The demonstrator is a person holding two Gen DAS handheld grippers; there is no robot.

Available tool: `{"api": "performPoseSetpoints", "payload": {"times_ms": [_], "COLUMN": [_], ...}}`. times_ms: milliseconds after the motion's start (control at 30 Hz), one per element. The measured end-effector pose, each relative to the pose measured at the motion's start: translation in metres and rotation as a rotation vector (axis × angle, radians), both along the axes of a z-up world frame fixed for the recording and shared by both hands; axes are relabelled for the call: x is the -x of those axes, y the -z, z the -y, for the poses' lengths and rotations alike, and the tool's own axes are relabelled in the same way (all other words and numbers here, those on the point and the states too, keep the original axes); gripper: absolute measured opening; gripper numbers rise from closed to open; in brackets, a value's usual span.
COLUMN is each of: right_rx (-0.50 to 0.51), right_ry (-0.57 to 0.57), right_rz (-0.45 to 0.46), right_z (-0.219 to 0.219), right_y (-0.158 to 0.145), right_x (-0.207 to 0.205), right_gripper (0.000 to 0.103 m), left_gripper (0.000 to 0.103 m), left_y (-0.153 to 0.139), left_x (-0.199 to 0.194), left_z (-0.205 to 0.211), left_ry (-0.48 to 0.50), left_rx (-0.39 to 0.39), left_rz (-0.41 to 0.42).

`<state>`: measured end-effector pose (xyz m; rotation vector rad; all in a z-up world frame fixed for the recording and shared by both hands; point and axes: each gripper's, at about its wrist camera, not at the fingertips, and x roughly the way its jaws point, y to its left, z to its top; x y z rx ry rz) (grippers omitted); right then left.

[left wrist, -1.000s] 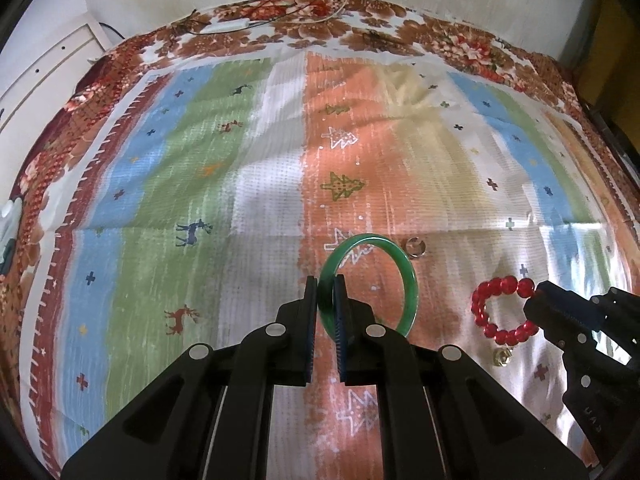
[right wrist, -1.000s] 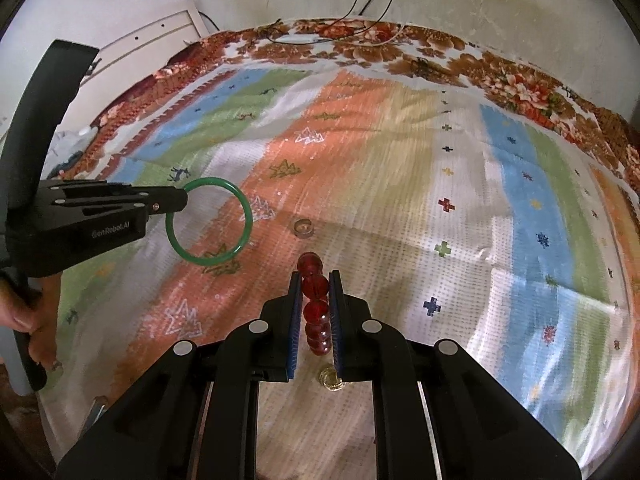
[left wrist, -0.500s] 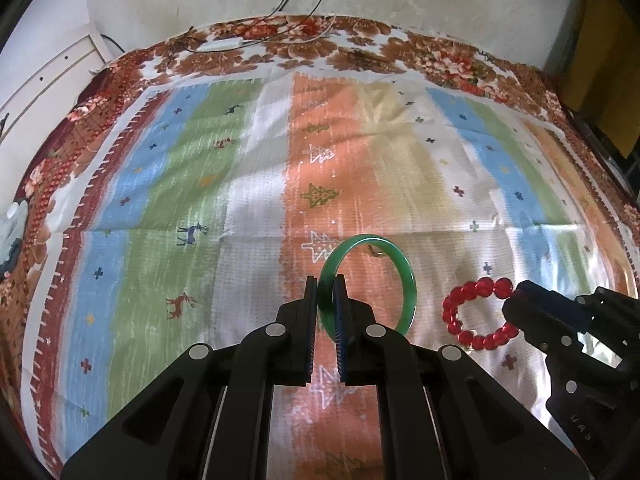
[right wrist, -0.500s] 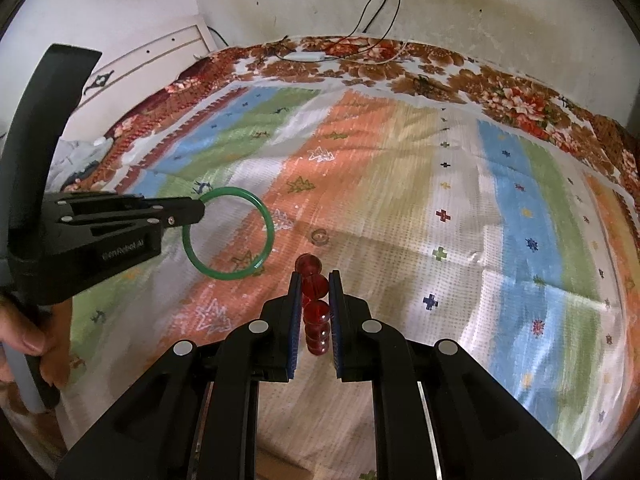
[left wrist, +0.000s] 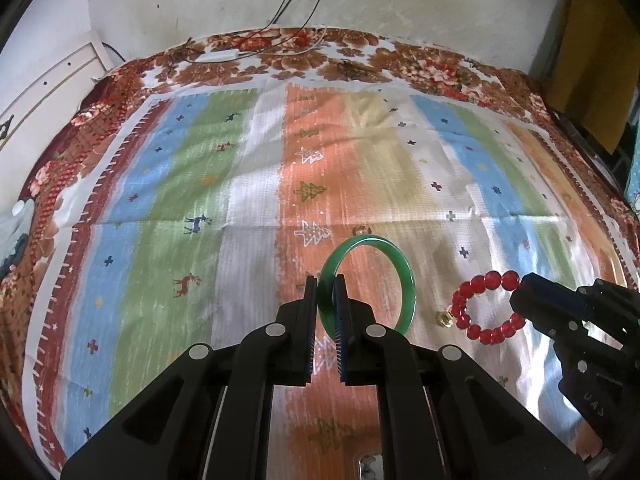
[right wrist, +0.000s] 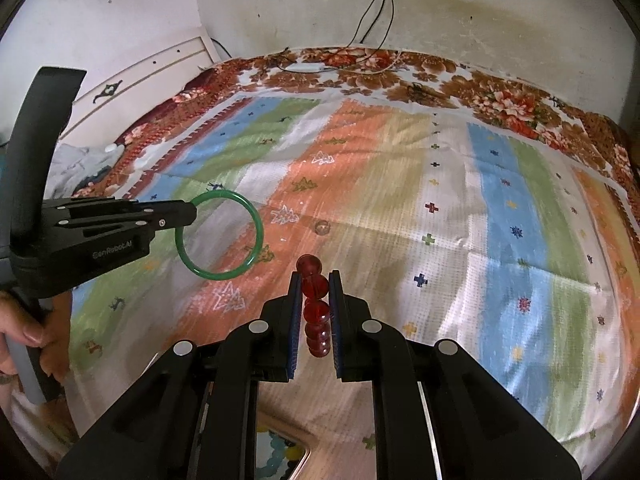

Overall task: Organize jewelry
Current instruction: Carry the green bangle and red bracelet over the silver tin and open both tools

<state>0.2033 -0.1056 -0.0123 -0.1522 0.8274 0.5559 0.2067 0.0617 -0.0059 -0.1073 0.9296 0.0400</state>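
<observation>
Above the striped bedspread [left wrist: 248,200], the left tongs [left wrist: 326,284] clench a glossy green bangle [left wrist: 406,288] while the right tongs [right wrist: 314,280] grip a red beaded bracelet [right wrist: 316,312].

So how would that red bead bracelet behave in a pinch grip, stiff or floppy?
The red bead bracelet keeps its loop while hanging from the right gripper, so probably springy rather than limp. Its round glossy beads look apt to slip. It likely weighs little.
</observation>
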Motion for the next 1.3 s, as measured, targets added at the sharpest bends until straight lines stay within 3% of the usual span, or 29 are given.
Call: {"api": "performPoseSetpoints", "payload": {"times_ms": [1300], "right_rx": [-0.049], "right_ry": [-0.071], "right_rz": [0.038], "right_z": [0.022], "right_y": [-0.025], "right_x": [0.088], "right_gripper": [0.014], "left_gripper": [0.008], "left_y": [-0.020], "left_x": [0.100], "left_z": [0.027], "left_ry": [0.059], "left_rx": [0.023], "left_rz": [0.092]}}
